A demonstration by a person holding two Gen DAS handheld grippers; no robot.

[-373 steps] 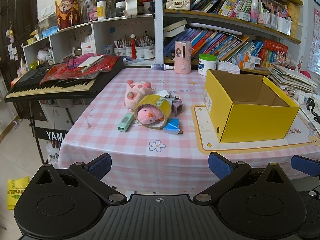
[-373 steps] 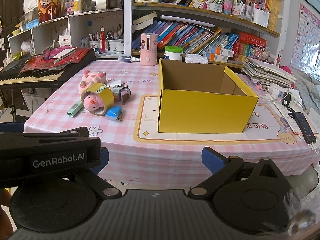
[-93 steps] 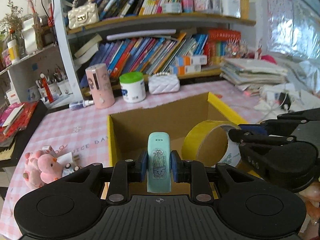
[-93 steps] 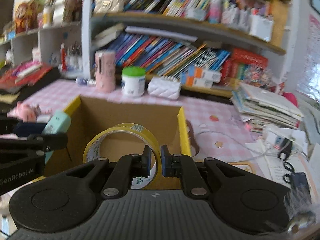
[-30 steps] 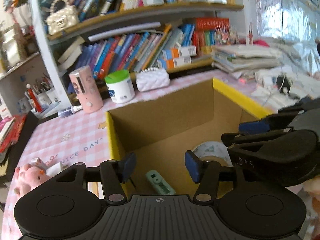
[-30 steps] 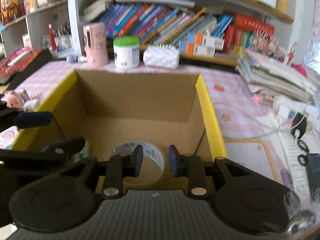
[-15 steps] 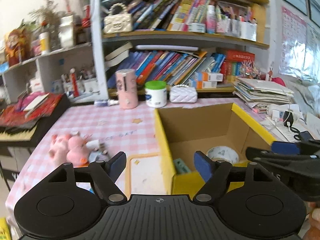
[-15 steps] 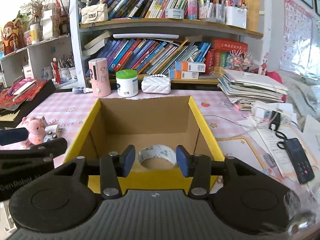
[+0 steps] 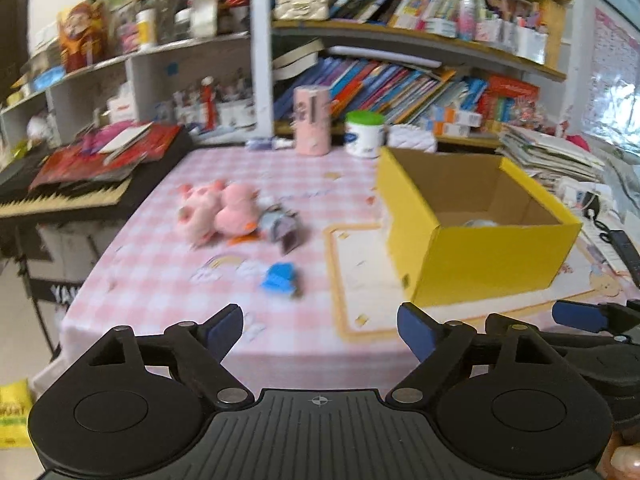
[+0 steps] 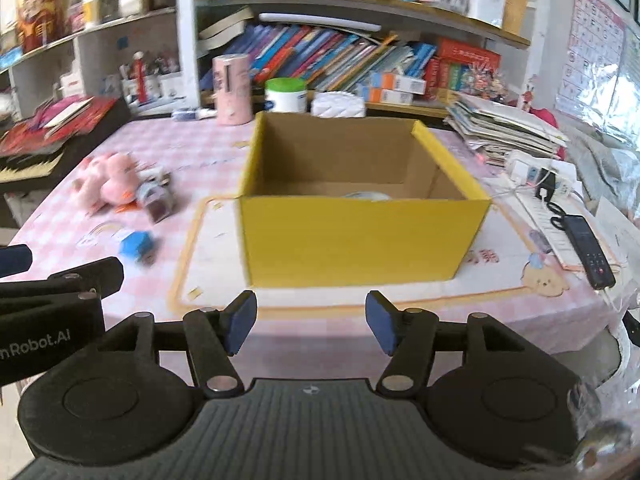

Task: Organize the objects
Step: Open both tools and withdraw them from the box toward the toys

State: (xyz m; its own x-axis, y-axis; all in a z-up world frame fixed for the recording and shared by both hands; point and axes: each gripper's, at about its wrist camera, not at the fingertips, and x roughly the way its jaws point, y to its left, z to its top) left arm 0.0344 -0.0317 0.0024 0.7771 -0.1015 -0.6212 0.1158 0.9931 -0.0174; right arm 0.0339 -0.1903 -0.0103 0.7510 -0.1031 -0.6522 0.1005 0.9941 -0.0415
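A yellow cardboard box [image 9: 480, 256] [image 10: 360, 236] stands open on the pink checked table; a tape roll [image 10: 366, 196] just shows over its front wall. Two pink plush toys [image 9: 218, 210] [image 10: 108, 182], a small grey item [image 9: 278, 226] [image 10: 156, 196] and a blue item [image 9: 280, 276] [image 10: 136, 246] lie left of the box. My left gripper [image 9: 320, 326] is open and empty, held off the table's front edge. My right gripper [image 10: 312, 320] is open and empty in front of the box.
A keyboard with red papers [image 9: 80, 176] sits at the left. A pink cylinder [image 9: 312, 120], a green-lidded jar [image 9: 364, 138] and bookshelves stand behind. Stacked papers, cables and a remote [image 10: 588, 244] lie right of the box.
Both grippers have pulled back and down from above the box to the table's front edge. Both stay open, the tape roll and the green item left in the box.
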